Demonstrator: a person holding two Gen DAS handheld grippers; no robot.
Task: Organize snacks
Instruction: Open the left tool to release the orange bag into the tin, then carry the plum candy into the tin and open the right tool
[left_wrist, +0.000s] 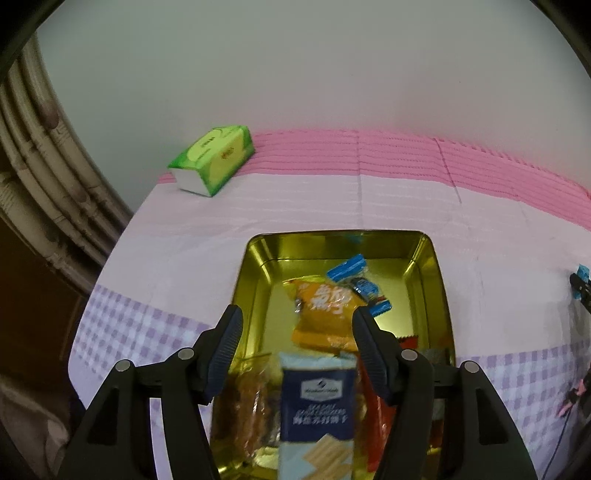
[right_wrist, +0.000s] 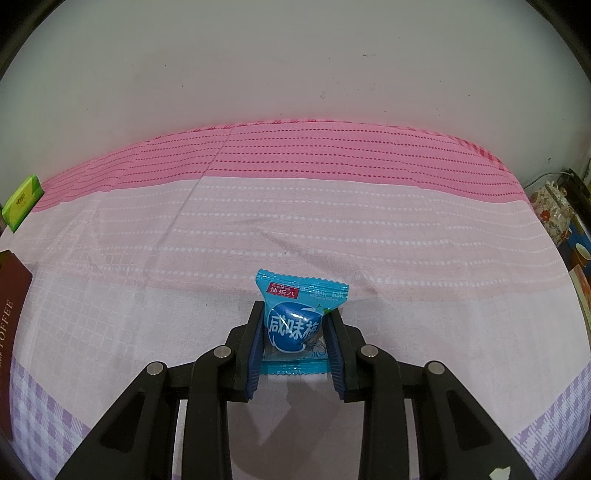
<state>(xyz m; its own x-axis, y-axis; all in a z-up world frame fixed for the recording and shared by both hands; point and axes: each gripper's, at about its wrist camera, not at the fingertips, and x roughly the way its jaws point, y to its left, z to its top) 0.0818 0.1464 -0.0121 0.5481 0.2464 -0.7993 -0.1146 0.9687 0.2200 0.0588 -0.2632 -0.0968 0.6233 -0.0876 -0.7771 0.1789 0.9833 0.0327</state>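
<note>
Right tool (right_wrist: 295, 325) is clamped on a small blue candy packet (right_wrist: 295, 321) with white lettering, held upright between the pads above the pink cloth (right_wrist: 332, 229). Left tool (left_wrist: 295, 350) is half open, gripping nothing — a navy cracker pack (left_wrist: 317, 413) lies blurred between its fingers inside the gold tin (left_wrist: 255, 266). The pack's bottom end is cut off.

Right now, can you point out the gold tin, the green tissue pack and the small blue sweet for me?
gold tin (left_wrist: 258, 266): left wrist view, bare inner wall at its far left.
green tissue pack (left_wrist: 216, 157): left wrist view, middle of its top face.
small blue sweet (right_wrist: 295, 321): right wrist view, printed front of the wrapper.
</note>
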